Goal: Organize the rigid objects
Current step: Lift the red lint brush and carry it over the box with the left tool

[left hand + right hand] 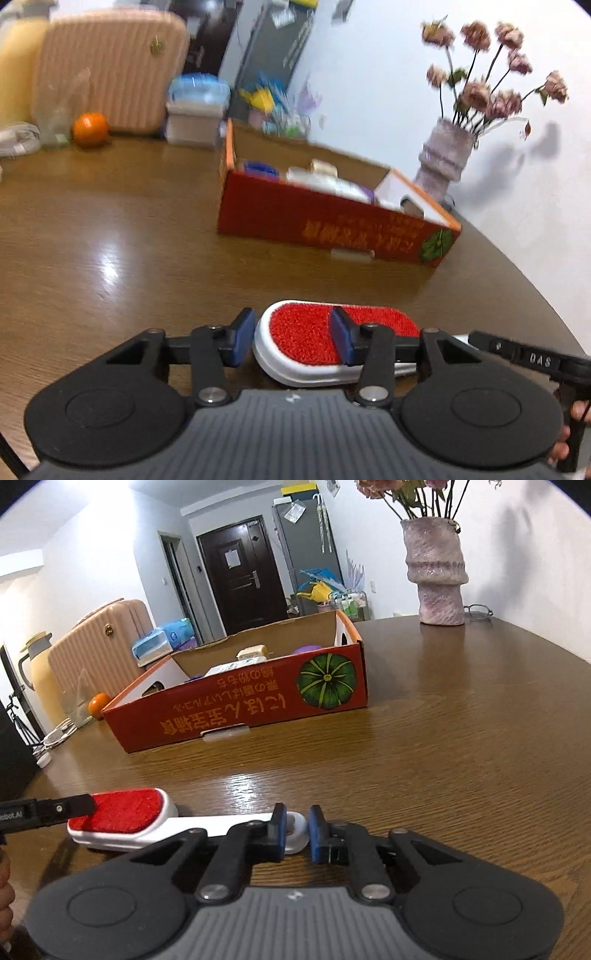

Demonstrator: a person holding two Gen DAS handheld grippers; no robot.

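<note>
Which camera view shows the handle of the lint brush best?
The right wrist view: the white handle shows whole, from the red pad to its ring end. In the left wrist view only the brush head shows; the left gripper hides the handle.

The lint brush (122, 814) pairs smooth white plastic with fuzzy red cloth. At twelve o'clock, a matt cardboard box (236, 709) sits on the glossy wood-grain table (461, 738).

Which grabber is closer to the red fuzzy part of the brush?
Left. The left gripper straddles the brush's red pad; the right gripper pinches the ring at the far end of the white handle.
</note>
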